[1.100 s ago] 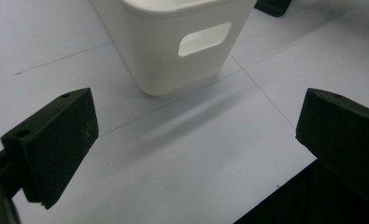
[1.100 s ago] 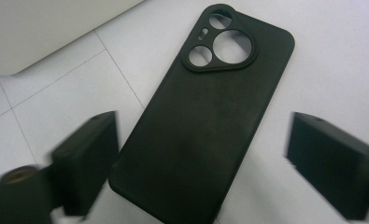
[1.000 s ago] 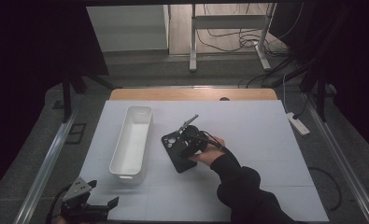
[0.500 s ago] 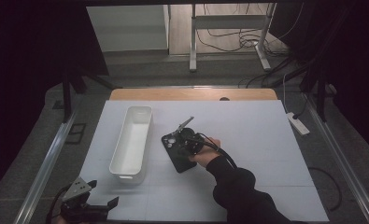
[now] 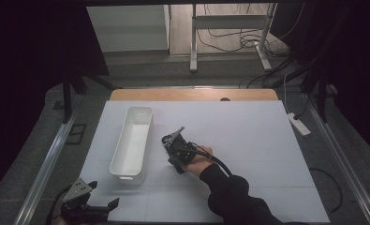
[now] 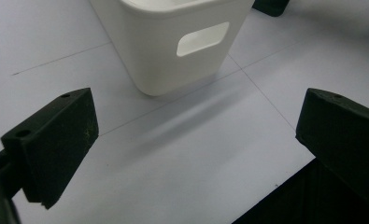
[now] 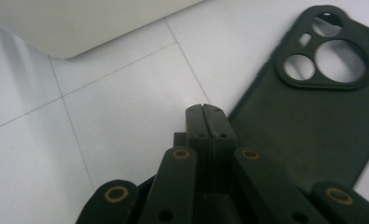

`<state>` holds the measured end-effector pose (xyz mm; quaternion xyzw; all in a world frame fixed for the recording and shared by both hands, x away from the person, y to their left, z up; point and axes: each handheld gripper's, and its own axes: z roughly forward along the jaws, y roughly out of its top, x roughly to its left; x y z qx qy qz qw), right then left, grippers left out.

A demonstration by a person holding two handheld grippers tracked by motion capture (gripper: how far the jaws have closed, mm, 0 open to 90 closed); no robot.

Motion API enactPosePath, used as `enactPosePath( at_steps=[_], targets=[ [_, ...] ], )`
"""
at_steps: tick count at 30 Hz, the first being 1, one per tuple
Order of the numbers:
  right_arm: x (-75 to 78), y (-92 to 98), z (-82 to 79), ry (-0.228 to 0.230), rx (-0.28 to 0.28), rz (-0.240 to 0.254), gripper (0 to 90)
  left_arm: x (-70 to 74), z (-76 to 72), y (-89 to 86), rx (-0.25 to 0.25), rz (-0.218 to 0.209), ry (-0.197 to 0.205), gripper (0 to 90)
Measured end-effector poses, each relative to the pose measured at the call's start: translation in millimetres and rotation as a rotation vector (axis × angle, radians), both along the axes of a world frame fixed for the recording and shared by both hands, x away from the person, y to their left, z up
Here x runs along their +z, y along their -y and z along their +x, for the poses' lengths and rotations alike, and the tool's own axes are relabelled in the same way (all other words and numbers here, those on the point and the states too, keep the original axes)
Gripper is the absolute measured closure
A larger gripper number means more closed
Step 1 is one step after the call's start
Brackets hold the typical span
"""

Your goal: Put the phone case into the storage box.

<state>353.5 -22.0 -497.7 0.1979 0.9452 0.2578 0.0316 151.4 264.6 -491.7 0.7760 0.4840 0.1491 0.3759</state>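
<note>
No brand, label or writing can be read on anything here.

The right tongs sit near the middle of the white tabletop, held by the person's right hand, whose dark sleeve comes in from the bottom edge in the high view. In the right gripper view the two jaws meet face to face with nothing between them; they have just been closing. Their tips lie low over the tabletop, right at the long edge of a black phone case, which rests flat with its camera cutouts at the far end. Whether the tips touch the case cannot be told.

The left tongs rest at the near left corner of the tabletop. In the left gripper view the jaws stand wide apart and hold nothing, facing the short end of the white bin, which has an oval handle slot.

Count: one phone case, one white bin, two tongs. The bin lies lengthwise just left of the case, near it but apart.
</note>
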Motion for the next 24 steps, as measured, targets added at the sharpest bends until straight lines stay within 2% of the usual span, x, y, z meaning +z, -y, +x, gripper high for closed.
enactPosePath(
  at_steps=[15,24],
  targets=[
    [-13.0,-5.4,-3.7,-0.017,0.012,-0.048,90.0,-0.1,-0.1,0.2,-0.001,0.002,0.002,0.0],
    [-14.8,4.2,0.6,-0.025,-0.003,-0.050,90.0,-0.1,0.0,0.3,-0.001,0.004,0.001,0.0]
  ],
)
